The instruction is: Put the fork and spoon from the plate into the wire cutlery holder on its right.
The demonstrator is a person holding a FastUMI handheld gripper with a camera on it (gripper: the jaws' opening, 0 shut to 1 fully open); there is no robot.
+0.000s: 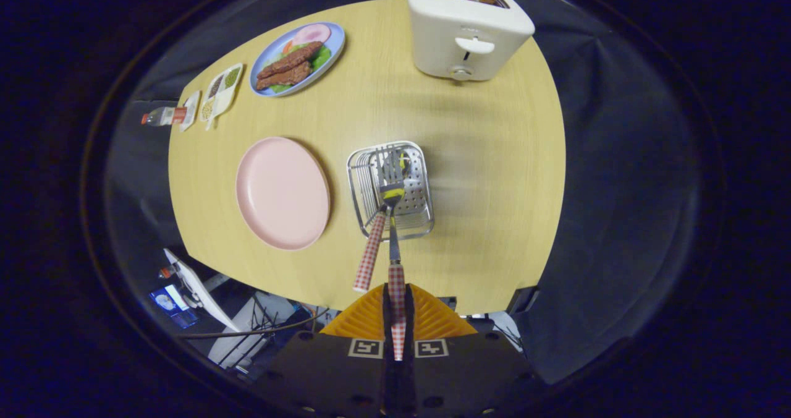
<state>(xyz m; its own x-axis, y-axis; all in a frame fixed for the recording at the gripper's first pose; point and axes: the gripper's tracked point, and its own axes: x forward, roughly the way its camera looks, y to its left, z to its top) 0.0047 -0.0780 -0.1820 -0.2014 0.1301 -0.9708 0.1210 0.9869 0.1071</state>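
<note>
A: Wooden table (482,177) below you, seen from above. What's your gripper (397,310) doing?

B: Clenched on the fork (393,232) by its checkered handle, both fingers (432,319) pressing it. Tines sit over the wire cutlery holder (420,220), just ahead of the fingers.

A: Spoon?

B: Spoon (371,254) already stands in the holder, handle leaning out just beside your fork. Pink plate (282,192) lies bare next to the holder; toaster (463,31) well beyond.
</note>
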